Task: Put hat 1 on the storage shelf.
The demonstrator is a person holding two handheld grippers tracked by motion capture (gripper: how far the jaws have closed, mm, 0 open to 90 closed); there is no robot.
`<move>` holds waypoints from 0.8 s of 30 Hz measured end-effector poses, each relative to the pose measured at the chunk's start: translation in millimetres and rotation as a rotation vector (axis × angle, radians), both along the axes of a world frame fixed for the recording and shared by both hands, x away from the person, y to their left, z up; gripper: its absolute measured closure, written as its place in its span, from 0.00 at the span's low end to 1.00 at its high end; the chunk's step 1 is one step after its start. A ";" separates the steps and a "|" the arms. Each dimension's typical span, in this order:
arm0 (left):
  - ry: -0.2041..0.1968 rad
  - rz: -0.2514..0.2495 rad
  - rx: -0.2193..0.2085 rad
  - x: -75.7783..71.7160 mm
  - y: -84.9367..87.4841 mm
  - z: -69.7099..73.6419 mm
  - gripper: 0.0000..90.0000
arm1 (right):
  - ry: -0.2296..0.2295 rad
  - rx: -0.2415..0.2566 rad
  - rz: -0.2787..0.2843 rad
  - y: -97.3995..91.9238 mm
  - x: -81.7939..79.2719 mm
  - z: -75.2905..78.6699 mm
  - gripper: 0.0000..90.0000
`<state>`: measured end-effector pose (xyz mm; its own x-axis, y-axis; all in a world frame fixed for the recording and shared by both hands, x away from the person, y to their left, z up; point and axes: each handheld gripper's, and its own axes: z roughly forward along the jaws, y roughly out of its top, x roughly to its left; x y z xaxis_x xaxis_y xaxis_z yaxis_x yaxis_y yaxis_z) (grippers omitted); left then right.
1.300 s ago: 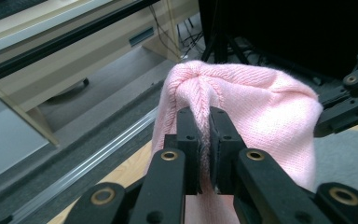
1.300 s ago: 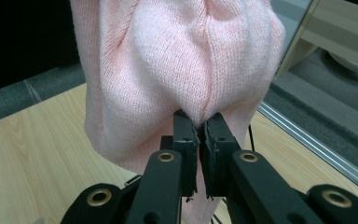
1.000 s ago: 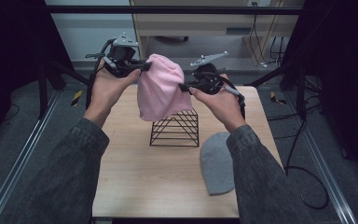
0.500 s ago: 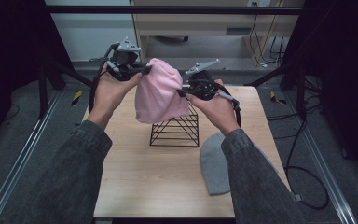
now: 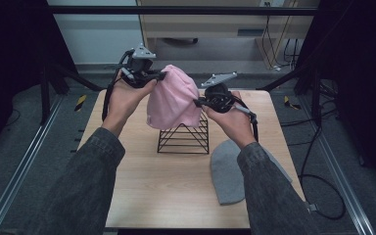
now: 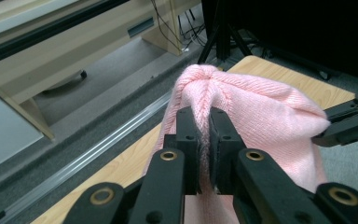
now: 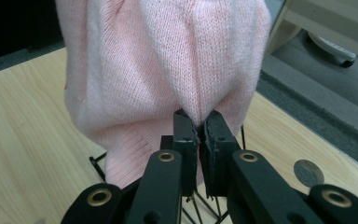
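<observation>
Above the black wire rack, pink beanie pinched in closed jaws of left gripper and right gripper.

pink hat: ribbed knit cloth, soft, matt | grey hat: knit cloth, matt | rack: thin black wire, metal look | table: pale wood grain, smooth, matt | left tool and right tool: black matt plastic, brass-coloured rivets
</observation>
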<state>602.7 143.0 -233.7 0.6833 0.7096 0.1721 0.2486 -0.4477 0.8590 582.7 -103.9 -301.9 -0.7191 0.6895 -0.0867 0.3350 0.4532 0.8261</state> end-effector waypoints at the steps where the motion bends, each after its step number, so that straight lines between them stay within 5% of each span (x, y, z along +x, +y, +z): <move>1: 0.001 -0.001 -0.004 -0.3 -1.1 0.2 0.93 | -0.002 0.007 0.001 -0.9 0.6 0.0 0.95; 14: -0.012 -0.048 0.006 -18.4 -14.8 1.7 0.93 | -0.033 0.014 0.018 -24.4 -12.3 3.6 0.94; 24: -0.003 -0.029 0.054 -6.3 -18.5 -16.0 0.93 | -0.009 0.013 0.049 -25.8 -13.8 -15.2 0.94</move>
